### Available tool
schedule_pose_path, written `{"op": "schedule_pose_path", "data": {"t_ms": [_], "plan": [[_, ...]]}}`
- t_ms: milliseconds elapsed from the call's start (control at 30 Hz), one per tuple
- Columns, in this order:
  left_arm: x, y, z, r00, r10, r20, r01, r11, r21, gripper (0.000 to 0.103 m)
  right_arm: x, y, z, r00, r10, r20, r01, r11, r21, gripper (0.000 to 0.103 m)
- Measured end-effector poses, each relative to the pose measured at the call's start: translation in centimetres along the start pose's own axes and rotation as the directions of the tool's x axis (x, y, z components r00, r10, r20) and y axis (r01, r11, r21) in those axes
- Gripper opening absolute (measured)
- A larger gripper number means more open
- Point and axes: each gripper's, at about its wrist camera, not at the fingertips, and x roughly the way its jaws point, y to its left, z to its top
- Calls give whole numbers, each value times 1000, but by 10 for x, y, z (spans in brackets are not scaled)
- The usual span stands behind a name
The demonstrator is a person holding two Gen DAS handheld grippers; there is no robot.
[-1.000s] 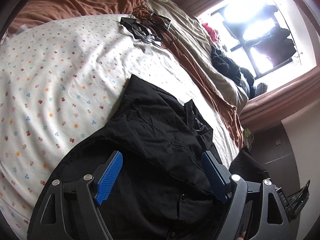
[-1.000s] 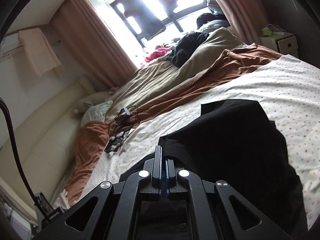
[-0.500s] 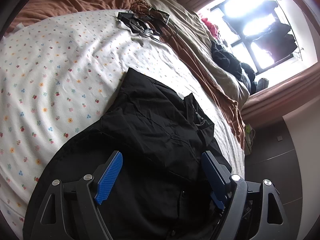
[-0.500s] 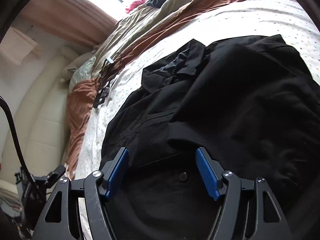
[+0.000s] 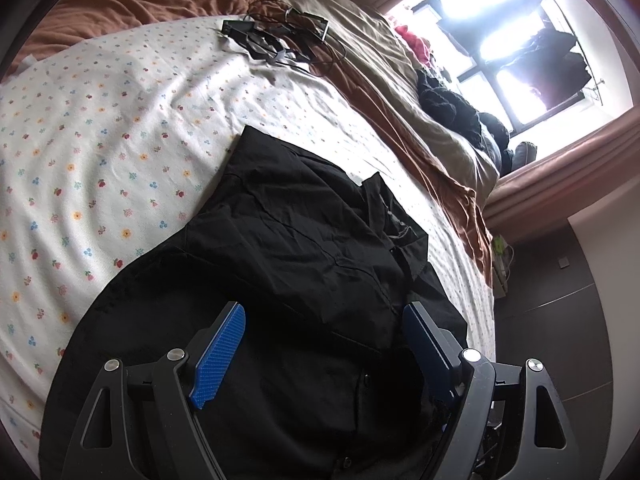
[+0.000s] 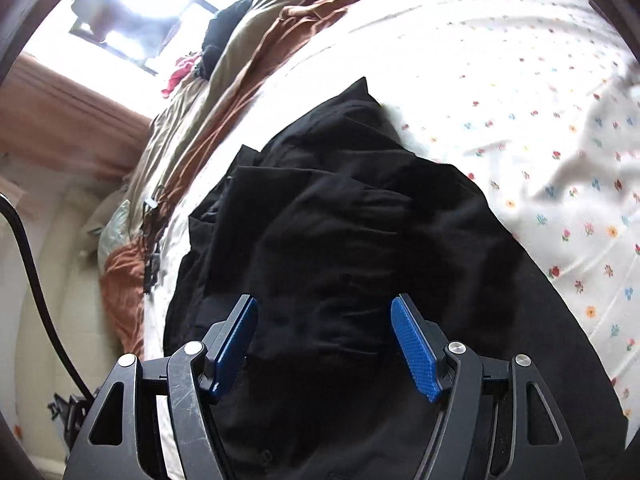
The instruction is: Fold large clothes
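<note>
A large black button shirt [image 5: 304, 248] lies partly folded on a white floral bedsheet [image 5: 100, 128], its collar toward the window side. It also shows in the right wrist view [image 6: 340, 232]. My left gripper [image 5: 324, 316] is open and empty, its blue pads hovering over the shirt's lower part. My right gripper [image 6: 324, 312] is also open and empty, just above the shirt's rumpled middle. Neither gripper holds cloth.
A tangle of black cables and small devices [image 5: 276, 36] lies at the sheet's far edge. Brown and beige blankets [image 5: 420, 92] run along the bed toward a bright window [image 5: 512, 20]. Dark clothes [image 5: 452, 108] are piled near it. A black cable [image 6: 28, 264] hangs at the left.
My right gripper was shut one second ago, opened, and now hovers low over the shirt. The left gripper stayed open and rose slightly, showing more of the shirt.
</note>
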Motion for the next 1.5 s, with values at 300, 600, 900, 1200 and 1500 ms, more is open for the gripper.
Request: {"op": "schedule_pose_path", "data": {"t_ms": [300, 600, 900, 1200, 1500], "plan": [[2, 7, 3, 1000, -24, -5, 24, 999, -37, 82, 26, -5, -1, 999, -24, -28, 24, 999, -29, 28], [-19, 23, 15, 997, -68, 32, 70, 994, -86, 82, -12, 84, 5, 986, 102, 132, -65, 963, -263, 8], [-25, 39, 24, 996, -84, 44, 89, 987, -135, 82, 14, 192, -21, 984, 154, 91, -91, 871, -483, 7], [-37, 57, 30, 995, -48, 83, 63, 982, -177, 82, 48, 200, -44, 969, 234, -80, -244, 861, -446, 43], [-24, 34, 22, 998, -32, 60, 39, 993, -115, 82, 25, 111, -5, 995, 92, 41, -75, 949, -307, 44]]}}
